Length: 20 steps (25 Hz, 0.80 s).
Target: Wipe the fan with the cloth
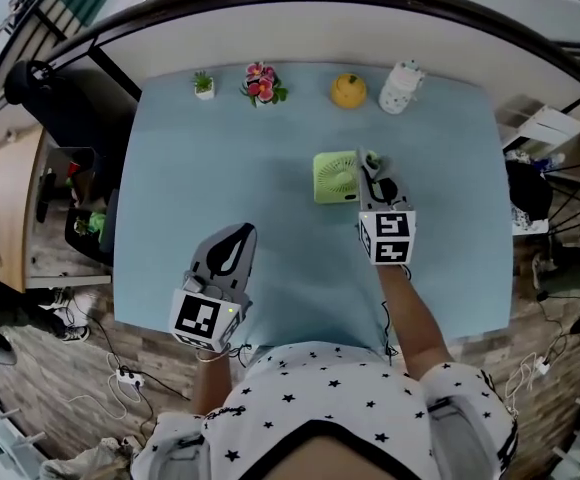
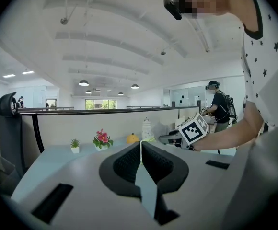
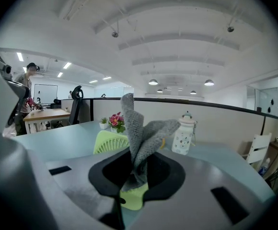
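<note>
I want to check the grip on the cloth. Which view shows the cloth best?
The right gripper view: the grey cloth stands pinched in the right claw. The head view shows only a scrap beside the fan. The left gripper view shows none.

The fan (image 1: 335, 178) sits on the table (image 1: 170, 198). Seen from the fan, four small things stand in a row by the far edge. The little plant (image 1: 204, 85) is at 10 o'clock, the flowers (image 1: 262, 84) at 11, the little pumpkin (image 1: 348, 90) at 12 and the jar (image 1: 401, 88) at 1. The right gripper (image 1: 368, 166) is just beside the fan at 3 o'clock, with the cloth (image 3: 140, 128) between its jaws. The left gripper (image 1: 238, 233) is well apart at 8 o'clock.
</note>
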Tool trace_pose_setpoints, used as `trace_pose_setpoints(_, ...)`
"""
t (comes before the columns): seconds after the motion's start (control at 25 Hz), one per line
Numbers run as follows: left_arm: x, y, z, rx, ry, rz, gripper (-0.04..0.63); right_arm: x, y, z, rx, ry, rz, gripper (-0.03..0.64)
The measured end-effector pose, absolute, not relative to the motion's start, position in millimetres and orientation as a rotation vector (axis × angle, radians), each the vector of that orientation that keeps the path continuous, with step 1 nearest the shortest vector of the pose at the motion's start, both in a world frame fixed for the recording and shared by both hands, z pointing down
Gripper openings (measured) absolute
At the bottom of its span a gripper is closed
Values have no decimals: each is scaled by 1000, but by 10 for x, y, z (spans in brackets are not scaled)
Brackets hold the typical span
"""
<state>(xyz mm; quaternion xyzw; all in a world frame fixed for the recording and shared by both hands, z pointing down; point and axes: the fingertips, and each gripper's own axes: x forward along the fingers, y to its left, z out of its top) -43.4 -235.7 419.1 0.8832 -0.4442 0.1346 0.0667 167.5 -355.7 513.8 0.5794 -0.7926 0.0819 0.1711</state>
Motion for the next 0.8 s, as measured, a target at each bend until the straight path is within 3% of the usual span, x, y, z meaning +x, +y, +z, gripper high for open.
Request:
trace_pose_setpoints(0.32, -396, -2335, 4172, 2675, -1335, 412, 31, 1957, -3506, 5328, 1699, -2175, 297, 44)
trace_pose_setpoints(0.8, -462, -2313, 4164, 2666, -1360, 409, 32, 1812, -3477, 5187, 1691, -2243, 279, 44)
